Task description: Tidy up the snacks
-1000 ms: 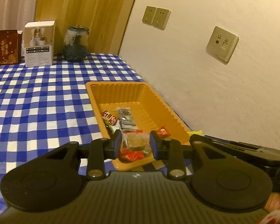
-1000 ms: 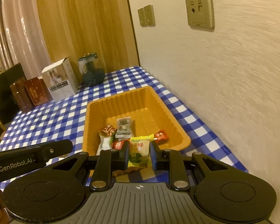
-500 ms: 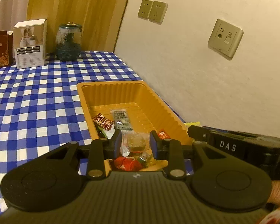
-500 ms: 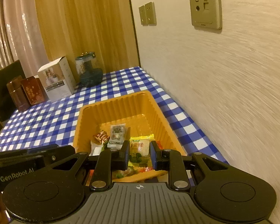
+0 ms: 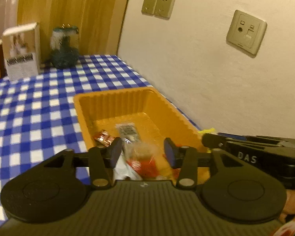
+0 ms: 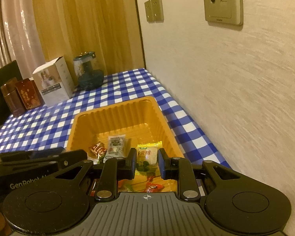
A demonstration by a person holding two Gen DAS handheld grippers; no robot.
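Observation:
An orange plastic tray [image 5: 112,102] [image 6: 116,116] sits on the checked table by the wall and holds several wrapped snacks. My left gripper [image 5: 142,152] hangs over the tray's near end with its jaws spread wide; a clear packet with a brown pastry [image 5: 145,153] shows blurred between them, dropping free. My right gripper [image 6: 147,160] is shut on a yellow snack packet [image 6: 147,155] above the tray's near end. A red packet [image 6: 97,149] and a grey-white packet [image 6: 116,144] lie on the tray floor.
A blue-and-white checked cloth [image 5: 29,118] covers the table. At the far end stand a white box [image 6: 53,82], a dark glass jar [image 6: 88,74] and brown tins [image 6: 19,98]. The wall [image 6: 236,78] runs close along the tray's right side.
Both grippers moved forward over the tray's near end. The left gripper opened and let go of the clear pastry packet. The right gripper still holds the yellow packet.

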